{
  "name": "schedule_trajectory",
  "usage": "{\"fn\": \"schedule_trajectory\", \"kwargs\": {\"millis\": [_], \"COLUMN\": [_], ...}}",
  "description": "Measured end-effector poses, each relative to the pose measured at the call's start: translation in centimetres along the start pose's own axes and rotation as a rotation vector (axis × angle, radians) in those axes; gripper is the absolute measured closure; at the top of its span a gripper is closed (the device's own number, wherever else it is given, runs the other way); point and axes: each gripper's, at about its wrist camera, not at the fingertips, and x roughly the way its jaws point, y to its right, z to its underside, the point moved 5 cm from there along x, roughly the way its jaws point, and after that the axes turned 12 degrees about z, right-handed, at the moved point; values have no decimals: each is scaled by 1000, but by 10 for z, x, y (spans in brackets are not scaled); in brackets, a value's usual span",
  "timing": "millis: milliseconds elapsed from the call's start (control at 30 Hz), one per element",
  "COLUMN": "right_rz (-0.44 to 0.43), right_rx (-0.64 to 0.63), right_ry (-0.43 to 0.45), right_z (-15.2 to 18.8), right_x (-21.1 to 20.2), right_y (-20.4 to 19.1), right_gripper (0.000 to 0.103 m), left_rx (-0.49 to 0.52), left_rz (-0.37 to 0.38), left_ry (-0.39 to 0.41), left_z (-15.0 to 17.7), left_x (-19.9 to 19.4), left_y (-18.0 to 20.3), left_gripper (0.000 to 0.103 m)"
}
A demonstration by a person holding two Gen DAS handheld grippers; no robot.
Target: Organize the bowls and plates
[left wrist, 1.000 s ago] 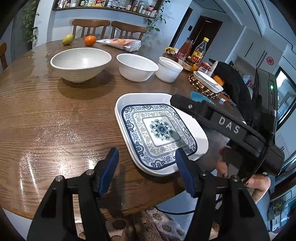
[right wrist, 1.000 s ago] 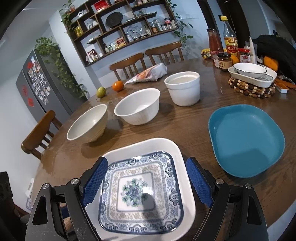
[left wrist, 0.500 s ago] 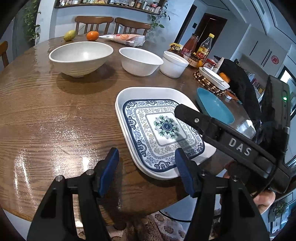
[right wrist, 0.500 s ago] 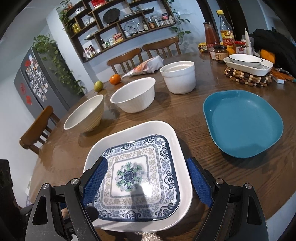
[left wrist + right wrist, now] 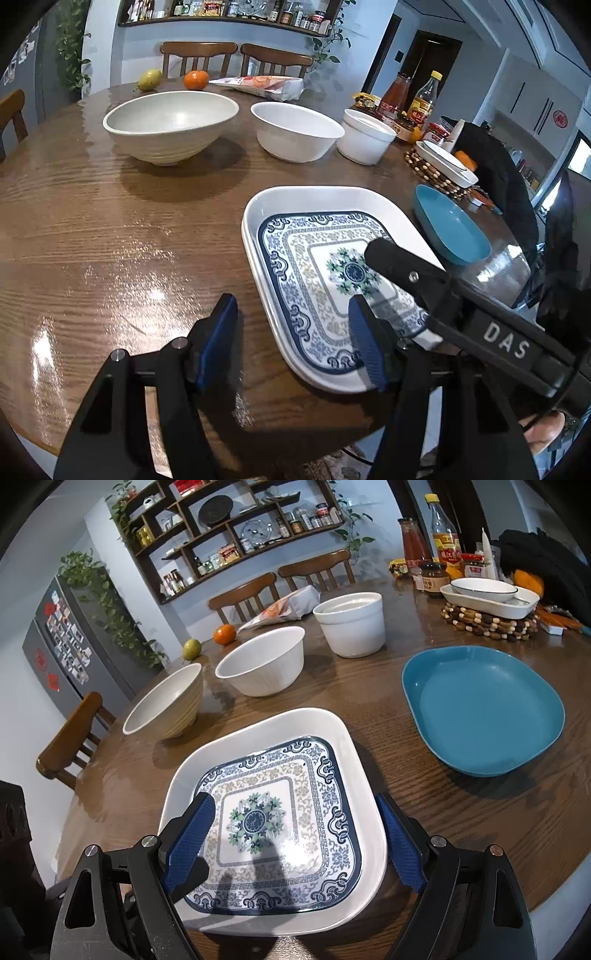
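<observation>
A blue-patterned square plate (image 5: 295, 775) lies nested in a larger white square plate (image 5: 280, 720) near the front edge of the wooden table (image 5: 110, 240). My right gripper (image 5: 295, 842) hovers open over the stack's near side, one finger above the pattern, the other past the right rim. My left gripper (image 5: 291, 345) is open at the stack's near left corner, its right finger over the white rim (image 5: 306, 194). A teal plate (image 5: 480, 709) lies to the right. Three white bowls (image 5: 170, 125) (image 5: 295, 129) (image 5: 364, 136) stand in a row behind.
A white dish on a beaded trivet (image 5: 491, 598), sauce bottles and jars (image 5: 443, 542) crowd the back right. An orange (image 5: 195, 79), a green fruit (image 5: 149, 79) and a snack bag (image 5: 266, 85) lie at the far edge. Chairs (image 5: 236, 55) stand beyond. A hand (image 5: 543, 432) shows at lower right.
My left gripper has come forward and lower toward the stacked plates, which now look nearer. The right gripper's finger now shows over the pattern's centre. Nothing on the table has moved.
</observation>
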Motion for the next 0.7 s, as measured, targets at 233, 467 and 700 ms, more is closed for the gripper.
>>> {"fn": "schedule_trajectory", "kwargs": {"millis": [233,467,700], "right_rz": [23,50,34], "right_rx": [-12,-8,3], "right_ry": [-3,6,2], "right_z": [2,0,0], "right_x": [4,7,5], "right_y": [-6,-7,-5], "right_gripper": [15,15,15], "left_rx": [17,31,1], "left_rz": [-58,-61,-28], "left_ry": [18,19,-14], "left_z": [-6,-7,-9], "left_x": [4,5,1], "left_y": [-8,-11,-10], "left_gripper": [41,41,40]}}
